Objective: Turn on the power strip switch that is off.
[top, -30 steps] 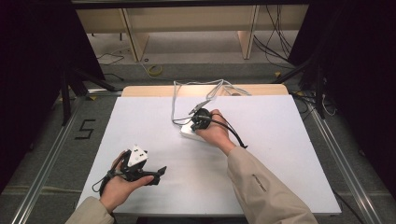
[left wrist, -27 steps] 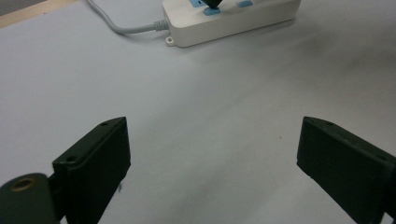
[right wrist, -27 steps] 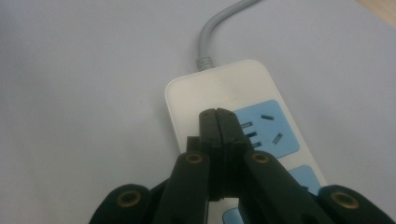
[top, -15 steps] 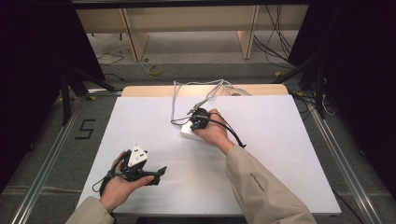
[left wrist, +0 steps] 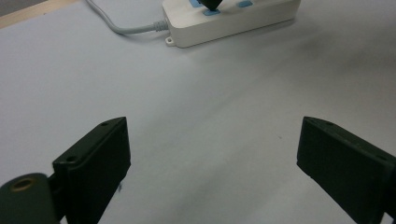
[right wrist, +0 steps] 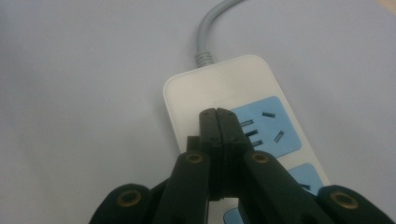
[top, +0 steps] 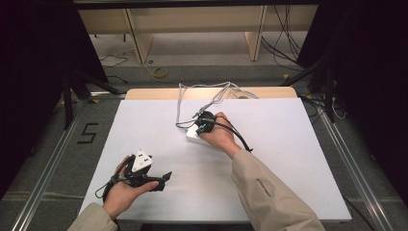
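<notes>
White strip (top: pixel 195 134) is sitting mid-worktop toward the far edge. I'm pressing my right tongs (right wrist: pixel 218 122), jaws together and empty, on its top. Nothing shifting since a second ago. Left tongs (left wrist: pixel 212 163) spread, idling near the front-left corner.

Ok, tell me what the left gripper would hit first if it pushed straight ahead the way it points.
Probably the white power strip. The left gripper is open over bare white table, and the strip lies ahead, slightly right of centre, with nothing between. Depth is hard to judge, so it might scrape the table first.
</notes>
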{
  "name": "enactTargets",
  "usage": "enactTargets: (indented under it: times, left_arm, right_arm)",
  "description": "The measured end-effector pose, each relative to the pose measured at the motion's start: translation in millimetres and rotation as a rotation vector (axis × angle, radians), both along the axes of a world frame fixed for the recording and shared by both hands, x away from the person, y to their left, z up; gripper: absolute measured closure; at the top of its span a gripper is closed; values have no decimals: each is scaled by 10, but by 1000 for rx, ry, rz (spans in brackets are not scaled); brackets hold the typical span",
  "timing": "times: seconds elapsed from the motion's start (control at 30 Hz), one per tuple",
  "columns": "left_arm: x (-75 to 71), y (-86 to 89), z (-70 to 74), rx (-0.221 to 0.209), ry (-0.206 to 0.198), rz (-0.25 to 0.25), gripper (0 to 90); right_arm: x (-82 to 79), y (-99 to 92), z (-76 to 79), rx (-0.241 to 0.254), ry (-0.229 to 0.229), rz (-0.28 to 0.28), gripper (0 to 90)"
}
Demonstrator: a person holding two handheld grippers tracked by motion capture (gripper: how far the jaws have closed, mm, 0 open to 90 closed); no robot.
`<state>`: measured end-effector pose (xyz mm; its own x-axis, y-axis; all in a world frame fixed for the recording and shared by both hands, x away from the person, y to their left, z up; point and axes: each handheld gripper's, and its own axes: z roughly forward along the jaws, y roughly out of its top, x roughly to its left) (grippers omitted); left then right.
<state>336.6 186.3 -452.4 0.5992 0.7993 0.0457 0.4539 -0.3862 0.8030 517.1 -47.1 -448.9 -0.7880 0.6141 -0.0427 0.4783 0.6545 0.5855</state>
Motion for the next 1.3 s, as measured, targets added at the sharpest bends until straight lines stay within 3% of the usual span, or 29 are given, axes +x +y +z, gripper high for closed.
enactTargets:
  times: [1.3]
  left_arm:
    - [-2, -3, 2, -1, 2, 0, 93]
  right_arm:
    - [6, 37, 1, -28, 18, -18, 900]
